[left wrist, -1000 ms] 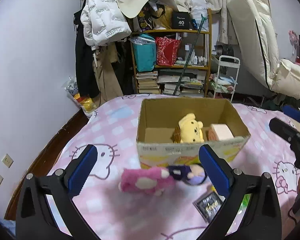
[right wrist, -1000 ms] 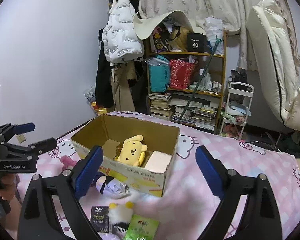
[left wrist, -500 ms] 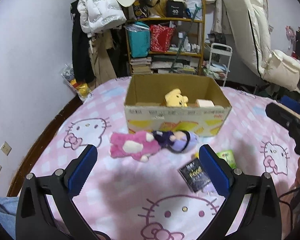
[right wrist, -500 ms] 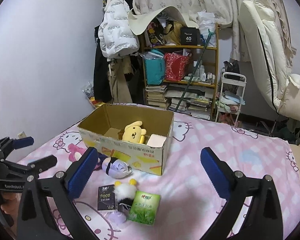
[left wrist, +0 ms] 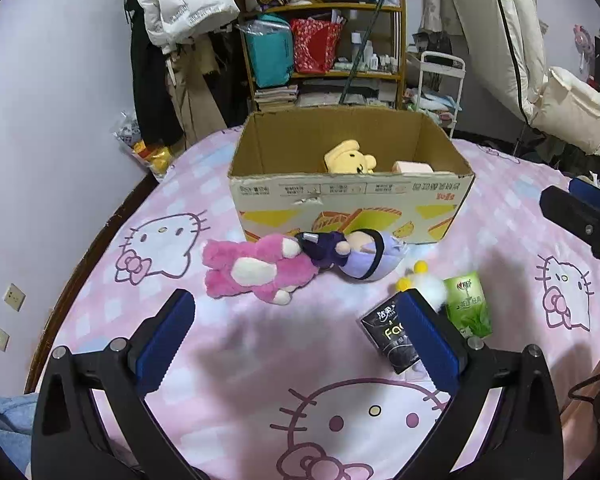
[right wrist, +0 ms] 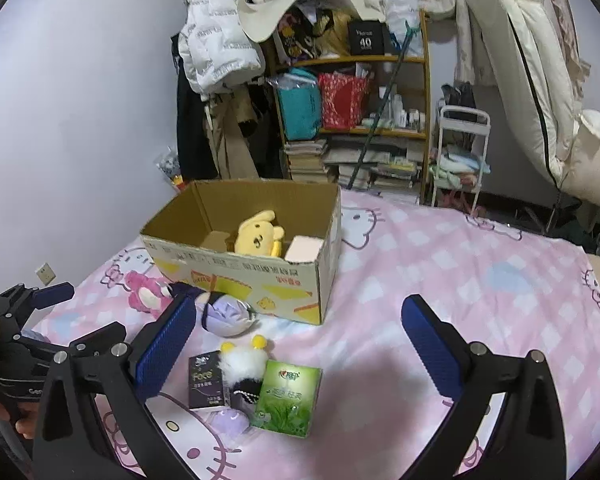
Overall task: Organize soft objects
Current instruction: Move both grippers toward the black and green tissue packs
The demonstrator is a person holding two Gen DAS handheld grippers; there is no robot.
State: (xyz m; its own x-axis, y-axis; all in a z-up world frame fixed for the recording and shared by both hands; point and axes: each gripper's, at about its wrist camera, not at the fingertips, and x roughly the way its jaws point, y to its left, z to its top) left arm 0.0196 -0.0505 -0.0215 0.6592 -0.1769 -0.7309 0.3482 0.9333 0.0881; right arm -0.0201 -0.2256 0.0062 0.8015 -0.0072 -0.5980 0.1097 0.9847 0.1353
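Note:
An open cardboard box [left wrist: 352, 204] stands on the pink bed and holds a yellow plush [left wrist: 350, 158] and a pink block [left wrist: 412, 167]. In front of it lie a pink plush [left wrist: 256, 270] and a purple doll [left wrist: 364, 256]. A white fluffy toy with yellow knobs [right wrist: 242, 360], a black tissue pack [right wrist: 206, 380] and a green tissue pack [right wrist: 288, 398] lie nearer. My left gripper [left wrist: 300, 340] is open and empty, short of the pink plush. My right gripper [right wrist: 296, 344] is open and empty above the packs. The box also shows in the right wrist view [right wrist: 252, 264].
The bed has a pink Hello Kitty sheet [left wrist: 260, 360]. A cluttered shelf [left wrist: 324, 52], hanging coats [left wrist: 180, 20] and a white cart [left wrist: 438, 84] stand behind the bed. The wall [left wrist: 40, 120] runs along the left edge. A folded mattress [right wrist: 532, 80] leans at the right.
Both grippers have drawn back from the box and risen. More of the bed, the toys and the packs now show in front. Nothing was taken hold of.

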